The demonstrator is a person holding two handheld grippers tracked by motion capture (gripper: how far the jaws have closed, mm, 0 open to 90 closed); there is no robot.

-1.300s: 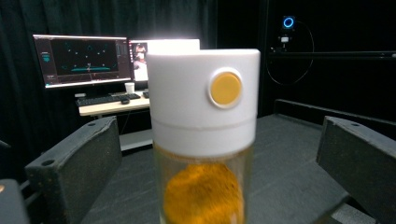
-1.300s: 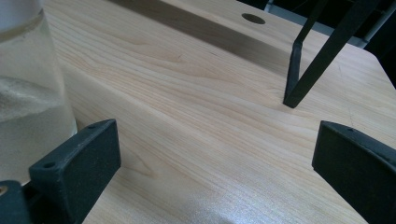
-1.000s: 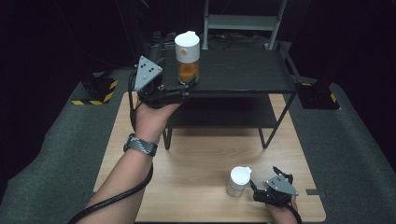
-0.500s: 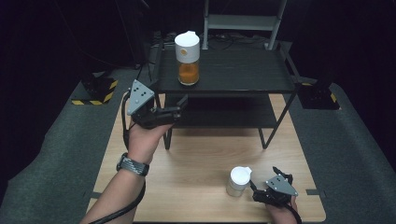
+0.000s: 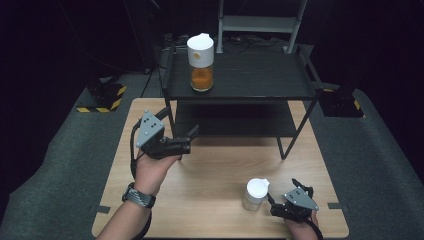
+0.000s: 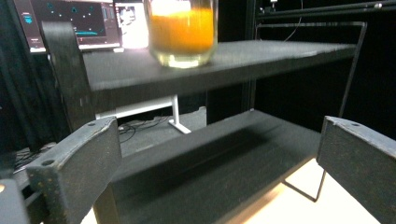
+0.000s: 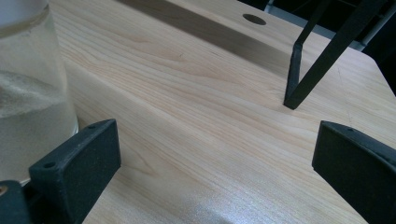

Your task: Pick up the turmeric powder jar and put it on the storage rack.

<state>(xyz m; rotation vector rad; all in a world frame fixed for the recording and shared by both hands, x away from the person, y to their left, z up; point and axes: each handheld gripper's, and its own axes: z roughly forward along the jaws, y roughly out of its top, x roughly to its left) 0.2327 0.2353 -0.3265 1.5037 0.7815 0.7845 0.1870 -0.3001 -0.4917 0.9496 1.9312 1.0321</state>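
A clear jar of orange powder (image 5: 202, 65) with a white lid stands upright on the top of a black two-level shelf (image 5: 260, 80); its base (image 6: 183, 32) appears in the left gripper view. My left gripper (image 5: 182, 140) hovers open and empty over the wooden table (image 5: 215, 175), in front of the shelf's left leg and well below the jar. A second clear jar (image 5: 254, 194) with a white lid, holding pale powder (image 7: 28, 102), stands near the table's front edge. My right gripper (image 5: 283, 197) rests open just right of that jar, beside it and not around it.
The shelf's thin right legs (image 5: 282, 147) meet the table behind the right gripper, one foot (image 7: 293, 100) close by. A round hole (image 7: 254, 19) is in the tabletop. Screens (image 6: 79, 23) glow behind the shelf. Yellow-black striped blocks (image 5: 102, 97) lie on the floor at left.
My left gripper has let go of the orange jar on the top shelf and drawn back and down toward the table's front. The right gripper has stayed put.
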